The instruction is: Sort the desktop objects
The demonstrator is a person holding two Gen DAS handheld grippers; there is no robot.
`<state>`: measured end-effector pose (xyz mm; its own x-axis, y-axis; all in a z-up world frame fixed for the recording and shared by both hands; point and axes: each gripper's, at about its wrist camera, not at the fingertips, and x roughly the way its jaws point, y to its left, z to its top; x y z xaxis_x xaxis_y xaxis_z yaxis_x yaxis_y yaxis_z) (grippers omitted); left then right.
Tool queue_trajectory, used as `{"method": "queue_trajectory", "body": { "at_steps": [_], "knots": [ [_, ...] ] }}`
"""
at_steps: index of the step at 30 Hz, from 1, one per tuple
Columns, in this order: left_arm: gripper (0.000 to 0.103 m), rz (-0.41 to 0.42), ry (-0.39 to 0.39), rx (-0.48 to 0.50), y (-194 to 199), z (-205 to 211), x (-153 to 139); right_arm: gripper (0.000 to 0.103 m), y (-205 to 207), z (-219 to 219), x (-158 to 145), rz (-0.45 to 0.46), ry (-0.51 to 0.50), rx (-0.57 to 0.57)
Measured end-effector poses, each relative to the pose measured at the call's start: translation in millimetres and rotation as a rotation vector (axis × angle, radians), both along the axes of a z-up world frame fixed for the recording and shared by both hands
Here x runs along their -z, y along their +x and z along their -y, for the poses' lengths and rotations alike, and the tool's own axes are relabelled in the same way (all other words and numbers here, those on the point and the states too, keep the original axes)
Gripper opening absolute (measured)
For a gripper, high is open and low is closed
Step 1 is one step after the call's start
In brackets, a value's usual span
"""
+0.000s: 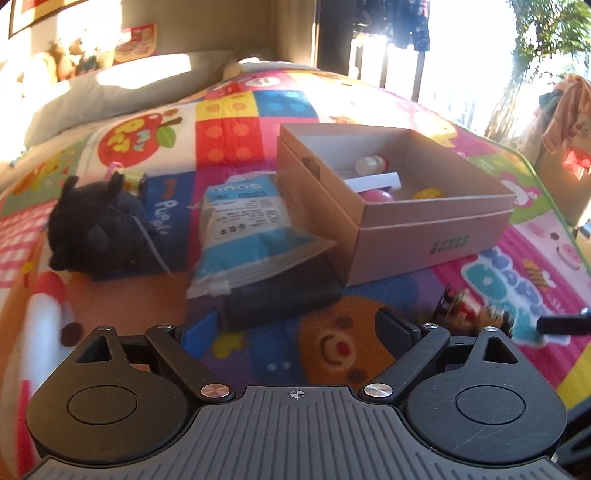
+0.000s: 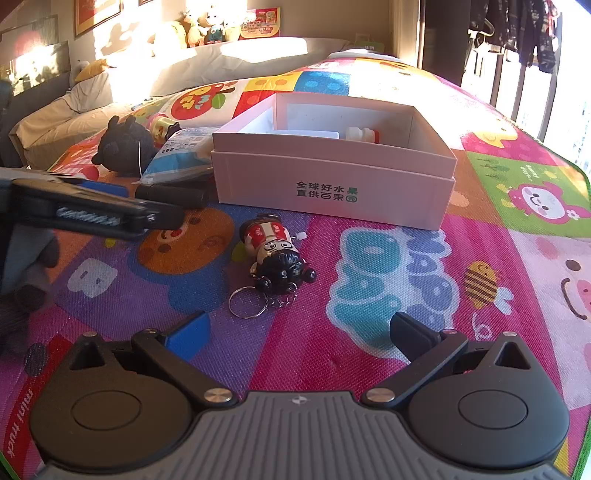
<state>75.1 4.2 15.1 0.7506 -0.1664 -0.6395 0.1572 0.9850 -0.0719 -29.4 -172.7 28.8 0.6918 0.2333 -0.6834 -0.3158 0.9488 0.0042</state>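
1. The right gripper (image 2: 299,332) is hovering low over the play mat (image 2: 517,280) with its jaws spread wide and nothing between them. The doll keychain (image 2: 275,254) is lying on its side just ahead of the open fingers, with the key ring nearest them.
2. The left gripper (image 1: 295,328) is also gaping wide with nothing in it. A dark flat thing (image 1: 284,299) is sitting right in front of it, the blue-and-white pouch (image 1: 245,229) is resting partly on top of that, and the black plush (image 1: 98,225) is sitting off to its left.
3. The cardboard box (image 2: 332,181) is sitting beyond the keychain. The left view is showing a white bottle (image 1: 371,164), something pink and something yellow inside; the right view is only catching the bottle.
4. The right view is catching the left gripper poking in from the left.
5. Sunlight is streaming in, stuffed toys (image 2: 207,26) are lining the back wall, and clothes (image 2: 517,29) are hanging far right.
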Motion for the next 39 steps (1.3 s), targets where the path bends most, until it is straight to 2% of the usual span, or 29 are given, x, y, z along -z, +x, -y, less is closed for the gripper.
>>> {"method": "queue_trajectory", "body": {
  "at_steps": [4,6,8,12,13,16,17,20,22,23,24,26,30,34,37,39],
  "knots": [
    [0.091,0.017,0.045,-0.018,10,10,2,0.103,0,0,0,0.0,0.0,0.0],
    [0.073,0.02,0.081,-0.027,13,12,4,0.103,0,0,0,0.0,-0.001,0.0],
    [0.067,0.023,0.091,-0.03,12,9,4,0.103,0,0,0,0.0,0.0,0.0],
    [0.039,0.014,0.095,-0.038,0,-2,2,0.103,0,0,0,0.0,-0.001,-0.001],
    [0.038,0.006,0.076,-0.027,-8,-5,1,0.103,0,0,0,-0.001,0.0,-0.002],
    [0.039,-0.004,0.059,0.017,-32,-10,-1,0.103,-1,0,-4,0.005,-0.011,-0.007],
    [0.043,-0.006,0.055,0.028,-40,-11,-1,0.103,-1,1,-6,0.017,-0.01,-0.006],
    [0.058,-0.014,0.012,0.029,-53,-15,-3,0.103,3,2,-16,0.048,-0.008,0.001],
    [0.063,-0.013,-0.026,0.023,-54,-15,-5,0.103,8,2,-21,0.059,-0.016,0.014],
    [0.071,-0.005,-0.036,0.018,-54,-15,-6,0.103,10,1,-23,0.067,-0.025,0.023],
    [0.08,0.006,-0.036,0.007,-52,-13,-7,0.103,11,0,-23,0.073,-0.033,0.032],
    [0.086,0.022,-0.022,-0.024,-44,-10,-8,0.103,11,-1,-25,0.08,-0.041,0.044],
    [0.091,0.008,-0.047,-0.077,-16,-4,-6,0.103,3,2,-28,0.106,-0.038,0.057],
    [0.092,-0.01,-0.081,-0.102,7,6,-4,0.103,-5,4,-28,0.148,-0.068,0.087],
    [0.091,0.031,0.031,-0.096,16,21,0,0.103,-9,7,-27,0.159,-0.077,0.093],
    [0.08,0.047,0.1,-0.098,17,25,4,0.103,-9,9,-24,0.155,-0.08,0.094]
  ]
}}
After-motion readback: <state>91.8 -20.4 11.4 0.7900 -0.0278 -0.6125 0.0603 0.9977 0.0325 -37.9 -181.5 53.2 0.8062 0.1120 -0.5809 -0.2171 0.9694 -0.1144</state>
